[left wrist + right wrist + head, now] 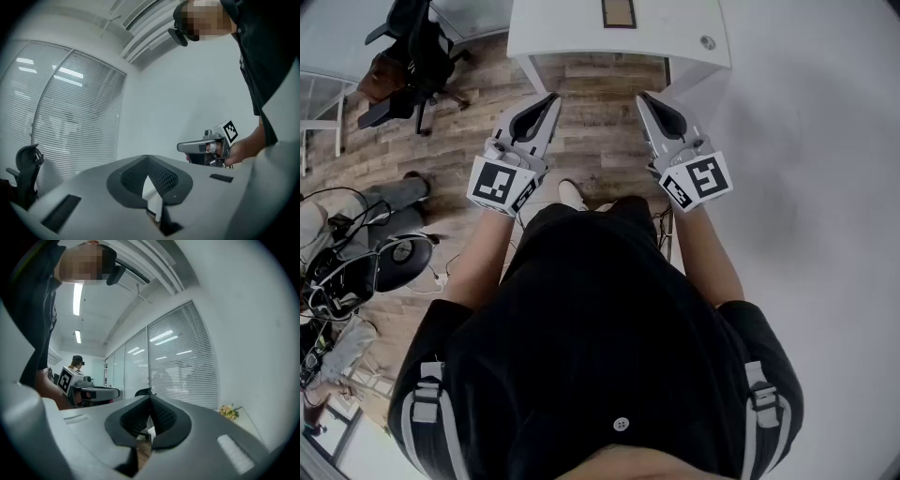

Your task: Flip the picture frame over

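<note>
The picture frame [619, 13] lies flat on the white desk [572, 33], at the top edge of the head view, a little right of the middle. It shows a brown field inside a dark border; which face is up I cannot tell from here.

I judge it to be light and stiff. If there is glass in it, it is also fragile, so I should not drop it or press on the middle. Because it lies flat, the tongs will not easily get under it, and on the smooth desk it may slide away when pushed. I think the best place to take hold is one long edge: lift that edge a little, pinch the border, then turn it over slowly.

My left tongs [551, 97] are pressed together at the tips and hold nothing. My right tongs [643, 97] are also pressed together and empty. Both point level toward the desk, in the upper middle of the head view, above the wooden floor [595, 141], well apart from the frame and touching nothing.
</note>
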